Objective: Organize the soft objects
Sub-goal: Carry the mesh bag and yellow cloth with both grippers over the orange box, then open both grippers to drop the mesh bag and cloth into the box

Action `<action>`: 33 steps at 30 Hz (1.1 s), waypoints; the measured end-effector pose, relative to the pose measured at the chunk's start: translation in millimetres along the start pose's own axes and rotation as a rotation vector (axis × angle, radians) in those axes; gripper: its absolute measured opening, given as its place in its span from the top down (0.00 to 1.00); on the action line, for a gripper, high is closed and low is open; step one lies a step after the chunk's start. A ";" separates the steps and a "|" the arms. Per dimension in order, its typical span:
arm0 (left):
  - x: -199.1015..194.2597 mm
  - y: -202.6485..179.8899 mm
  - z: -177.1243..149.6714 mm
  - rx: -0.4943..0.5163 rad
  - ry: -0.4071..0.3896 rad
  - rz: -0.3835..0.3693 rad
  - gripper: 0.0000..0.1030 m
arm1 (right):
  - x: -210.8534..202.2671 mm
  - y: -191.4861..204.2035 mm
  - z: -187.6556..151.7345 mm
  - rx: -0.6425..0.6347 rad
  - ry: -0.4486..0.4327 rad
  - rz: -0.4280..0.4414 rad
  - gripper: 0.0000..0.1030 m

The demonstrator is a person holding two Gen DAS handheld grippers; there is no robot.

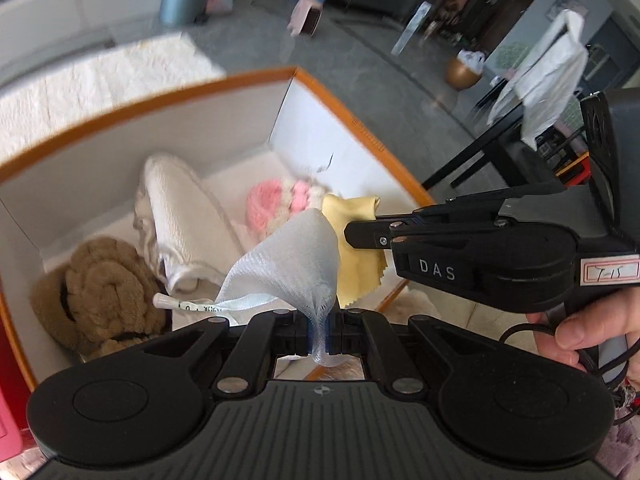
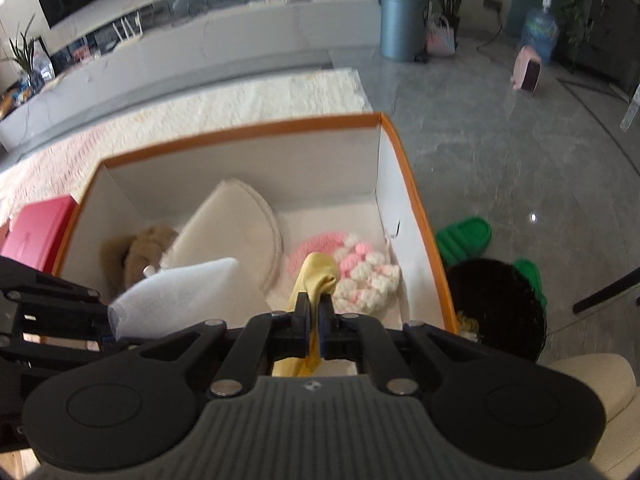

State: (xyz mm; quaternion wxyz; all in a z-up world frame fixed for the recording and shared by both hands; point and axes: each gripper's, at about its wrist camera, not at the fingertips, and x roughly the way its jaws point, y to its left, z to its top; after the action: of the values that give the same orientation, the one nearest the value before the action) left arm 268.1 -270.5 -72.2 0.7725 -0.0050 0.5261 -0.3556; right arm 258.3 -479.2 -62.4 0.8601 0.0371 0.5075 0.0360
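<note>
Grey stone flooring and a pale shaggy rug [image 1: 92,80] surround the orange-rimmed box [image 1: 224,80], which serves as the landmark for all positions below. Left wrist view: the left gripper [image 1: 320,332] has its jaws closed on a narrow gathered neck of the white mesh cloth [image 1: 296,256]; the cloth fans upward and forward from the jaws, its long axis running along the fingers toward the box interior, with a white ribbon tag trailing to the left. Beyond the cloth, inside the box, lie a brown plush item [image 1: 100,292] at the near left corner, a cream rolled towel [image 1: 180,216] beside it, and a pink-and-white knitted piece [image 1: 276,200] toward the far right wall. The right gripper [image 1: 352,234] enters from the right, held by a hand [image 1: 592,332], its jaws closed on the yellow cloth [image 1: 356,248], which hangs over the box's right half, just behind the mesh cloth. Right wrist view: the right gripper [image 2: 316,320] clamps the yellow cloth [image 2: 316,276] between shut jaws, the fabric bunched above the fingertips and draping below them; directly ahead lies the knitted piece [image 2: 360,268] on the box floor near the right wall [image 2: 384,184]. The mesh cloth [image 2: 180,296] appears to the left, over the box's near edge. Judged from these positions, each held cloth sits above open box floor, the yellow cloth nearer the right wall and the mesh cloth nearer the centre, so release would call for lowering forward and down into the box.
</note>
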 end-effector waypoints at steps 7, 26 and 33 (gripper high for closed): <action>29.5 11.3 3.7 -0.056 0.064 0.045 0.92 | 33.6 -5.3 6.2 0.003 0.128 0.016 0.98; -32.3 -5.8 5.8 0.035 -0.074 0.117 0.15 | 5.6 1.8 14.3 -0.016 0.123 -0.032 0.52; -66.1 -9.3 -0.8 0.030 -0.153 0.143 0.15 | -26.7 9.1 13.1 0.013 0.062 -0.022 0.38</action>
State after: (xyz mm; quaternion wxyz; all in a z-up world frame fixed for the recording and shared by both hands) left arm 249.6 -240.5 -15.6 0.8339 0.0172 0.4591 -0.3059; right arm 256.6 -473.1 -32.0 0.8441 0.0361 0.5345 0.0241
